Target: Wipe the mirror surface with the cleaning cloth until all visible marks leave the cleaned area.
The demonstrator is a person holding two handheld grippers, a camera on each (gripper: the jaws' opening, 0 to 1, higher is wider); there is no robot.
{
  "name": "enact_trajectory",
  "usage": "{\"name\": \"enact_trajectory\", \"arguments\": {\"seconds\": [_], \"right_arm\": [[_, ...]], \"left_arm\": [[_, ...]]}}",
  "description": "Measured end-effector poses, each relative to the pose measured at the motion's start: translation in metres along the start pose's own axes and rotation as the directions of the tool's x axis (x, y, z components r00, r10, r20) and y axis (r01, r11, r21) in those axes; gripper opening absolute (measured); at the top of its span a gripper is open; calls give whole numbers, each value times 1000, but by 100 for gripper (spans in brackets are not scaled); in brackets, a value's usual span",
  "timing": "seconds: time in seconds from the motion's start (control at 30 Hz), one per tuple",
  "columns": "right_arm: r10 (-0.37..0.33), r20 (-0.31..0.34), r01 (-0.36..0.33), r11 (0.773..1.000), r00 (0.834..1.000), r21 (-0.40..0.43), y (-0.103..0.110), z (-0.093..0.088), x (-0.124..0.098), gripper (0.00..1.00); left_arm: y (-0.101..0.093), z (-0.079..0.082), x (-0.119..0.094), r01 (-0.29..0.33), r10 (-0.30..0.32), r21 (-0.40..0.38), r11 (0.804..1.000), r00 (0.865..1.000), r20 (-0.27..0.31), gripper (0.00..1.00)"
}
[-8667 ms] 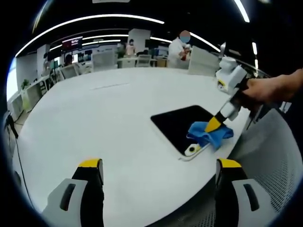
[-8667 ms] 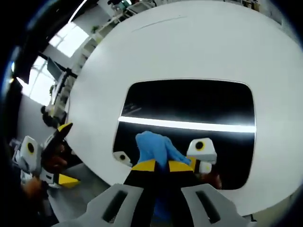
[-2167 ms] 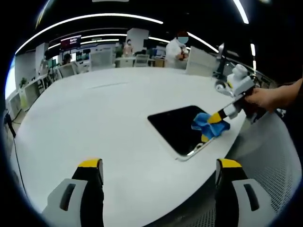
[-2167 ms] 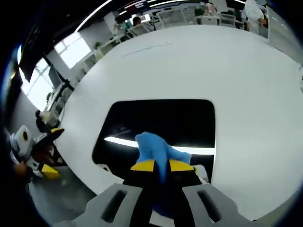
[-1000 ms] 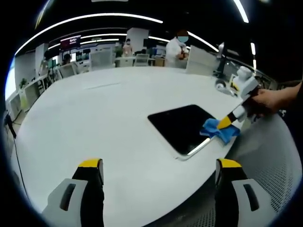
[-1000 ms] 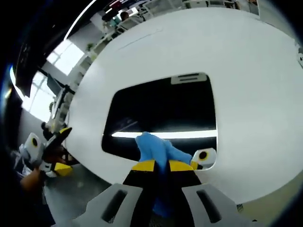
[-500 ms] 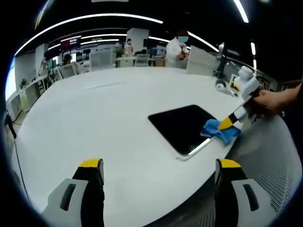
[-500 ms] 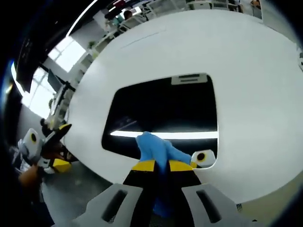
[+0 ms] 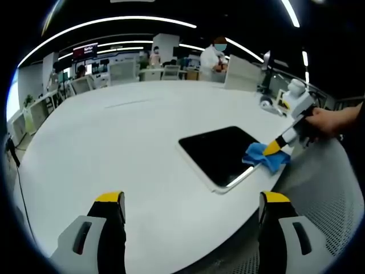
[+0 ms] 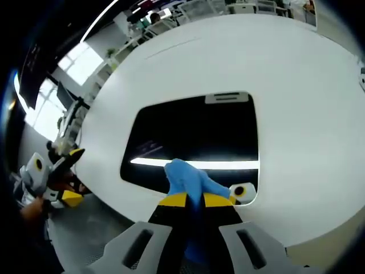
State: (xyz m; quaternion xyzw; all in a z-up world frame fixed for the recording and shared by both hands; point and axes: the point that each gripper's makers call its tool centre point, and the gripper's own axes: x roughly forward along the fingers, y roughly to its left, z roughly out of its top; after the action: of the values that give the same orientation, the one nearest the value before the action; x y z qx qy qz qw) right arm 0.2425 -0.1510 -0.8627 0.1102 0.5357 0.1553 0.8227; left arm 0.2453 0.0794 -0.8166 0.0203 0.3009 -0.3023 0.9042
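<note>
A dark rectangular mirror (image 9: 219,153) (image 10: 194,142) lies flat near the right edge of a large white table (image 9: 125,142) (image 10: 285,91). A blue cleaning cloth (image 9: 263,157) (image 10: 185,178) rests on the mirror's near edge, with my right gripper (image 10: 194,200) (image 9: 274,146) shut on it; a hand (image 9: 331,123) holds that gripper. The mirror reflects a ceiling light strip and the gripper's round lens. My left gripper (image 9: 191,200) stands open above the table's front edge, well clear of the mirror, with nothing between its yellow-tipped fingers (image 9: 108,200).
A grey mesh surface (image 9: 331,194) lies beyond the table's right edge. Desks, chairs and people stand at the far side of the room (image 9: 171,68). The left gripper (image 10: 54,177) shows at the left of the right gripper view, past the table's edge.
The right gripper has drawn the cloth from the middle of the mirror's edge to its near right corner. The left gripper has stayed still and open.
</note>
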Motion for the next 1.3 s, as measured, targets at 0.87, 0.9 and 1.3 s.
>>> {"name": "enact_trajectory", "arguments": {"seconds": [0.87, 0.9, 1.3], "right_arm": [[-41, -28, 41, 999, 999, 16, -22, -1, -8, 4], [-42, -28, 43, 999, 999, 19, -23, -1, -8, 4], [-59, -23, 59, 997, 998, 38, -36, -1, -13, 4]], "left_arm": [[1, 1, 0, -6, 6, -3, 1000, 1000, 3, 97], [2, 0, 0, -7, 7, -3, 1000, 1000, 3, 97], [1, 0, 0, -2, 2, 1, 1000, 1000, -3, 97]]}}
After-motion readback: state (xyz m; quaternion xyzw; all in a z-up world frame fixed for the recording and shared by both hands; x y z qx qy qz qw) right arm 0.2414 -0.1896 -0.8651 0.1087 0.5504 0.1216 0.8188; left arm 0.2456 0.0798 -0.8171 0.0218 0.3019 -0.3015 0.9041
